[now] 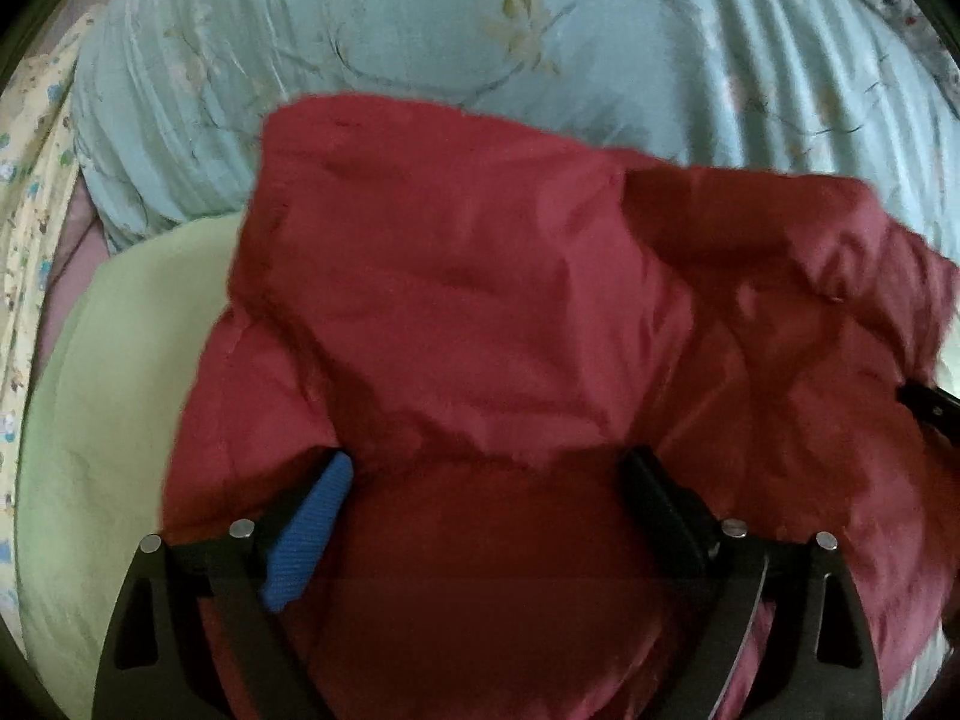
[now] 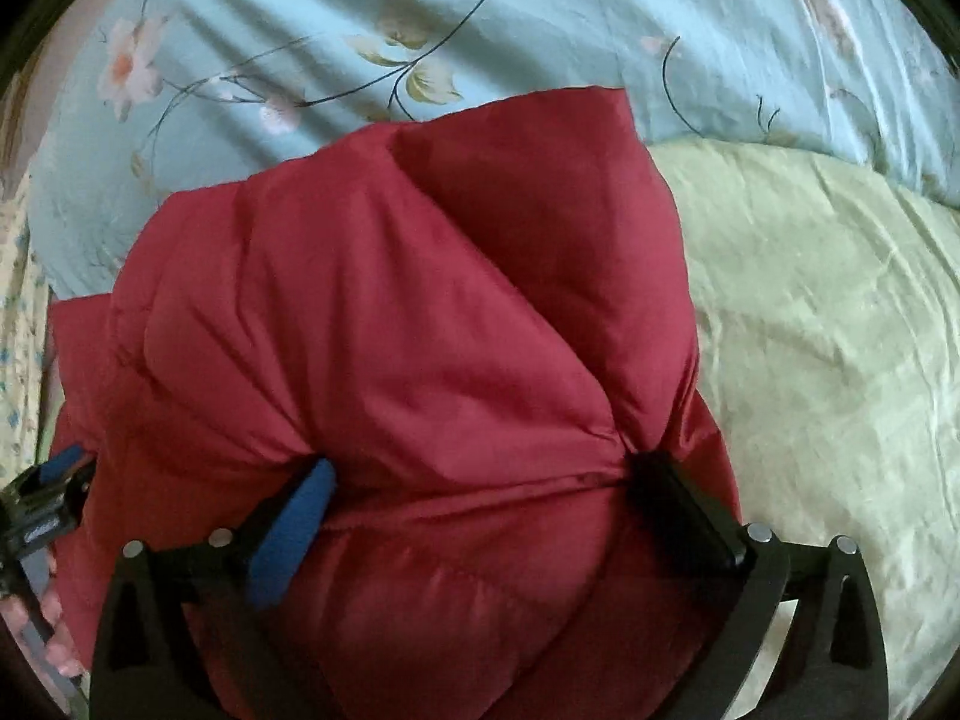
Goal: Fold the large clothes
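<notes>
A dark red puffy jacket (image 1: pixel 480 312) lies folded in a thick bundle on a pale green sheet (image 1: pixel 108 420). My left gripper (image 1: pixel 486 468) has its fingers spread wide around a thick fold of the jacket, which bulges between the blue pad (image 1: pixel 309 534) and the black finger (image 1: pixel 666 504). My right gripper (image 2: pixel 477 480) grips the jacket (image 2: pixel 390 324) the same way, fabric pinched between its blue pad (image 2: pixel 294 534) and black finger (image 2: pixel 684 510). The right gripper's tip shows at the right edge of the left wrist view (image 1: pixel 930 408); the left gripper shows at the left edge of the right wrist view (image 2: pixel 42 510).
A light blue floral quilt (image 1: pixel 480 30) lies bunched behind the jacket, also in the right wrist view (image 2: pixel 420 18). The green sheet (image 2: pixel 828 330) spreads to the right. A yellow patterned fabric (image 1: pixel 30 150) runs along the far left.
</notes>
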A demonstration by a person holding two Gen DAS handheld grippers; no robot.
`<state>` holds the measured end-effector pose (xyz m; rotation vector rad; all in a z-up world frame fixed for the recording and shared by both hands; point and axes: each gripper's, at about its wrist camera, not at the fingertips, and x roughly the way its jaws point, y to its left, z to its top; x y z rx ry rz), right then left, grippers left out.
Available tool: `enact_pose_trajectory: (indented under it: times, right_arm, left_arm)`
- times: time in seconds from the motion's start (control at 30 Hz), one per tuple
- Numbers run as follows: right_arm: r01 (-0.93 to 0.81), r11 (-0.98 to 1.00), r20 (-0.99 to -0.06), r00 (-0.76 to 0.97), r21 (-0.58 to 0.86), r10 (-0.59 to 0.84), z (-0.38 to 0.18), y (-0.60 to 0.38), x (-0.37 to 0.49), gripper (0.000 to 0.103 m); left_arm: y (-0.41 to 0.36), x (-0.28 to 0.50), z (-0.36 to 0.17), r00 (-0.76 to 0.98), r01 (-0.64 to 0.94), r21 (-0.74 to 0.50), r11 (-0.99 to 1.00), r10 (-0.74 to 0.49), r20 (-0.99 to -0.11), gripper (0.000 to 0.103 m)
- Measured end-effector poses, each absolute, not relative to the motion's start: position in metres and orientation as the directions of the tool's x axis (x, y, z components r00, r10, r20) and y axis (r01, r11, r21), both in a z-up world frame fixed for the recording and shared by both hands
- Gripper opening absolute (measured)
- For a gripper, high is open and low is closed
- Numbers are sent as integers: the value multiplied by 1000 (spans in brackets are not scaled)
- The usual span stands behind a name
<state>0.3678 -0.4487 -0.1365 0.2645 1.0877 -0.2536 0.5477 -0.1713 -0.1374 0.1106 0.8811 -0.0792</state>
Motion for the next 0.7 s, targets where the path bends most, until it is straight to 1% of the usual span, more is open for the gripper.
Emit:
enact_pose_trajectory:
  times: [0.07, 0.17, 0.3, 0.4, 0.47, 0.7]
  right_arm:
    - [328, 941, -895, 439, 77, -79, -137, -447, 370, 102]
    - [324, 944, -894, 437, 57, -96, -136, -446, 371, 102]
    - [322, 946, -891, 442, 46, -107, -132, -439, 372, 102]
    - [317, 948, -886, 442, 9, -139, -124, -434, 367, 101]
    - [311, 950, -885, 445, 9, -137, -118, -432, 365, 101]
    - [315, 943, -888, 457, 105, -54, -101, -438, 349, 101]
  left_arm:
    - [-160, 540, -131, 660, 104, 71, 992, -16, -751, 92]
    - [-142, 545, -140, 657, 57, 67, 996, 13, -754, 93]
    - [-129, 569, -162, 612, 47, 8, 999, -22, -791, 103]
    - [-129, 578, -163, 590, 42, 15, 999, -13, -808, 103]
    - [-131, 578, -156, 587, 53, 17, 998, -17, -809, 103]
    - [-107, 554, -134, 595, 78, -78, 994, -109, -796, 101]
